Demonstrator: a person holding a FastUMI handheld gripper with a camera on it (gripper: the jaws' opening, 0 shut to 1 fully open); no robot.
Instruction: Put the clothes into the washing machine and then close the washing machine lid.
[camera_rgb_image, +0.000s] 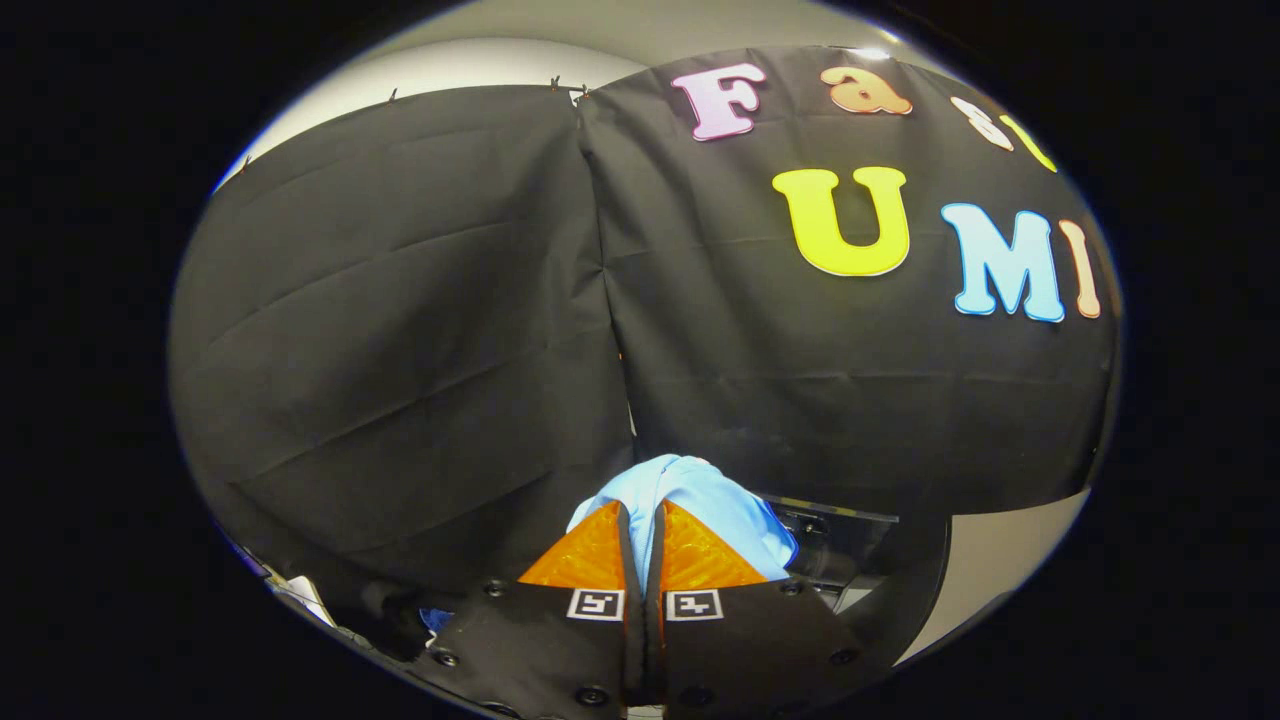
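We are holding the gripper (641, 520) with its two fingers pressed close together, clamping a fold of light blue clothes (715, 505) between them; the cloth is bunching up just ahead of the tips and spilling to their right. We judge that the pickup is done and we are carrying the garment in the air, so the drop into the washing machine and the closing of its lid are both left. Beyond the fingers, low and to the right, we are seeing a dark opening with a pale rim (845, 550), possibly the washing machine, though we cannot tell for sure. Ahead of us, black cloth (400, 330) is hanging as the booth wall, with a pale ceiling (470, 65) showing above it.
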